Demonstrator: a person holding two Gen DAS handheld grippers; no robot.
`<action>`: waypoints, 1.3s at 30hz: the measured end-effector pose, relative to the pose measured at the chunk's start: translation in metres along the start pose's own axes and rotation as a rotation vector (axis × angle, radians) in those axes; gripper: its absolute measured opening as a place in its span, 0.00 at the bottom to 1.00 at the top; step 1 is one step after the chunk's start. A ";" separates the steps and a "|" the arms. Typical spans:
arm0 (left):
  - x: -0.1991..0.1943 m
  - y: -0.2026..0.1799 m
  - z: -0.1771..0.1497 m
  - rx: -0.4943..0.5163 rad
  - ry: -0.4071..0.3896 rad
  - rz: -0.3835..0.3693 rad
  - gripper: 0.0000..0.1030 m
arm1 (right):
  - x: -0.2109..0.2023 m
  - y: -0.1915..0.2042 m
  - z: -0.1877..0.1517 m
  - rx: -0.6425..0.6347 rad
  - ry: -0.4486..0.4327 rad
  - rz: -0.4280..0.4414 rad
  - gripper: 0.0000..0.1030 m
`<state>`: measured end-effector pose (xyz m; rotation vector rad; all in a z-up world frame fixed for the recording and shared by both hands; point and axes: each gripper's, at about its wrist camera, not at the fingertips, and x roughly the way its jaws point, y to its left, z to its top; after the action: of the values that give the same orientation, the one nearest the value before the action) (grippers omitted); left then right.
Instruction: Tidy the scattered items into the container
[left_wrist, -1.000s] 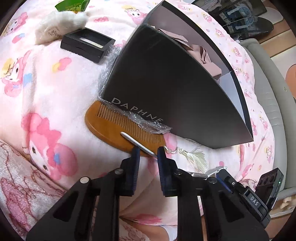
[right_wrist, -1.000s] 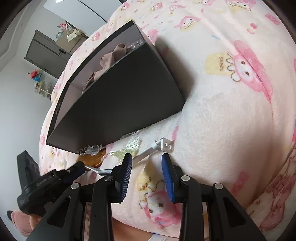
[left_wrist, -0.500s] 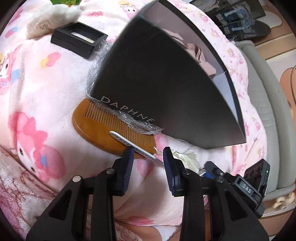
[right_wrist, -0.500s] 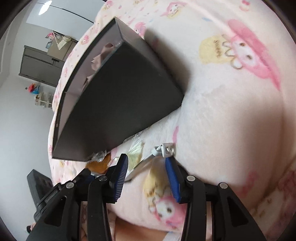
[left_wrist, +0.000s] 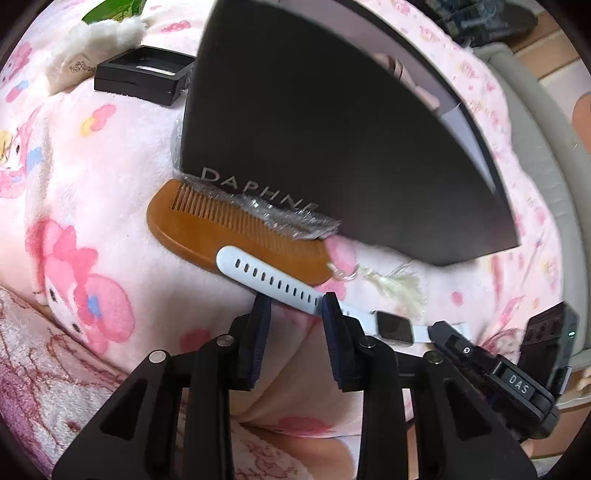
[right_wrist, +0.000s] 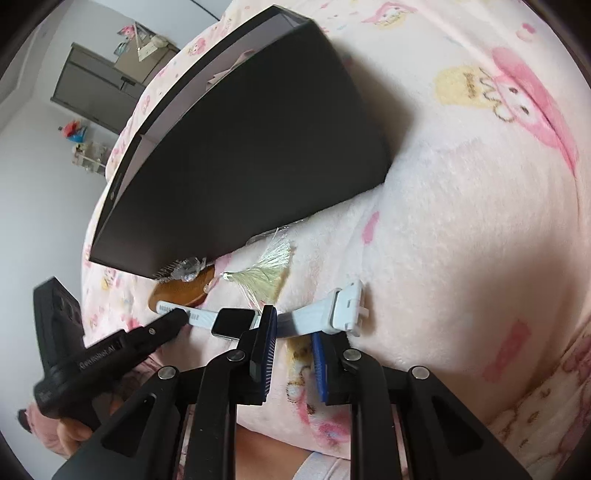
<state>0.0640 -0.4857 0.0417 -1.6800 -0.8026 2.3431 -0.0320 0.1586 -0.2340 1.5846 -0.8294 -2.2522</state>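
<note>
A white smartwatch (left_wrist: 273, 278) with a black face lies flat on the pink blanket in front of the dark DAPHNE box (left_wrist: 332, 122). My left gripper (left_wrist: 295, 310) is open, its jaws standing either side of the holed strap. In the right wrist view the watch (right_wrist: 317, 314) lies crosswise, and my right gripper (right_wrist: 293, 328) is open around the buckle-side strap. The strap's tip rests on a wooden comb (left_wrist: 229, 229) with a pale tassel (left_wrist: 399, 280), partly under crinkled plastic at the box's foot. Pinkish cloth shows inside the box.
A small black square case (left_wrist: 140, 75), a white fluffy item (left_wrist: 92, 40) and a green packet (left_wrist: 110, 7) lie left of the box. The blanket (right_wrist: 461, 221) is soft and bumpy. A grey bed edge (left_wrist: 535, 147) runs at right.
Both grippers have closed in on the watch from its two ends. The watch, seen edge-on before, now lies flat with its face up. The left jaws have opened wider.
</note>
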 end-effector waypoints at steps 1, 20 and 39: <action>-0.004 0.004 0.001 -0.020 -0.017 -0.039 0.32 | 0.001 -0.002 0.002 0.018 -0.006 0.017 0.15; -0.040 0.010 0.004 -0.001 -0.138 -0.204 0.01 | -0.018 0.023 0.001 -0.093 -0.134 0.064 0.05; 0.035 -0.018 0.009 -0.090 0.126 -0.221 0.35 | -0.038 0.004 0.018 -0.069 -0.117 0.022 0.07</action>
<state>0.0394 -0.4588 0.0235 -1.6583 -1.0248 2.0624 -0.0347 0.1804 -0.1984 1.4184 -0.7855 -2.3500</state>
